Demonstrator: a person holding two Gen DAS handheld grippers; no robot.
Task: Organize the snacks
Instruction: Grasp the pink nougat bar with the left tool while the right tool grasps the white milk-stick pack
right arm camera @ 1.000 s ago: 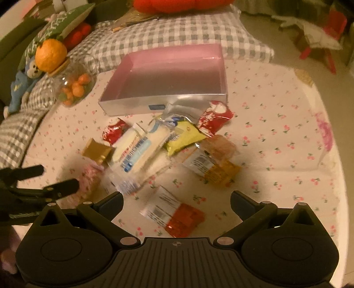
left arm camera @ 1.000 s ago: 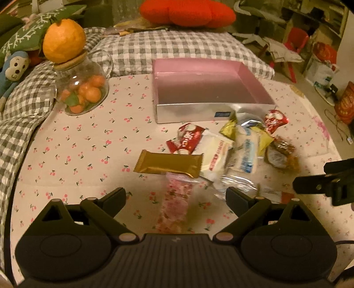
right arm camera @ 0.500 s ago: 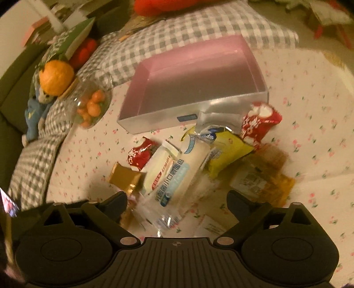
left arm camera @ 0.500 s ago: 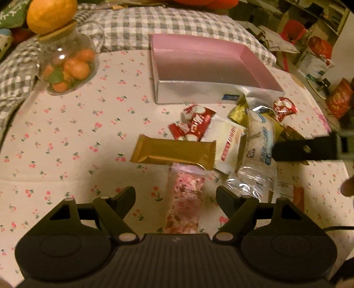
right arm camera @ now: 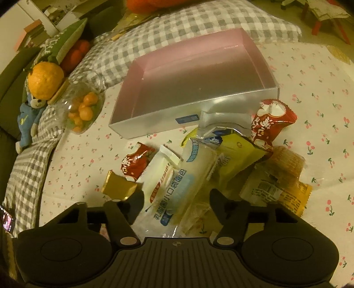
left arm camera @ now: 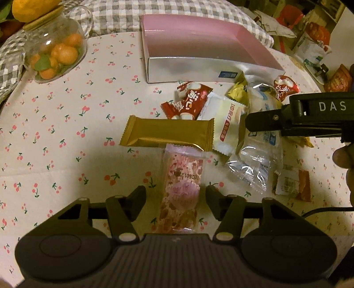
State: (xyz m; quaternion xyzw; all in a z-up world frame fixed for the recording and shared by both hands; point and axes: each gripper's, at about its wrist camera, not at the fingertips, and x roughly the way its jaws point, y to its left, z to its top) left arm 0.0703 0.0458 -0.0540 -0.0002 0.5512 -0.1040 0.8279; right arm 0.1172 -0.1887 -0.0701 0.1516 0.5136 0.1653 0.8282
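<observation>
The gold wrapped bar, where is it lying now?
In the left wrist view the gold wrapped bar lies mid-table, its near edge over the pink snack packet, just left of the white packet.

A glass jar (left arm camera: 55, 53) of small oranges (left arm camera: 64, 53) stood on the cherry-print cloth (left arm camera: 55, 137) covering the counter, a large orange (right arm camera: 45, 80) resting on its lid. Just beside it lay a blue stuffed monkey (right arm camera: 28, 119) on a grey checked blanket (right arm camera: 199, 24). A red cushion (right arm camera: 154, 3) sat beyond the blanket.
</observation>
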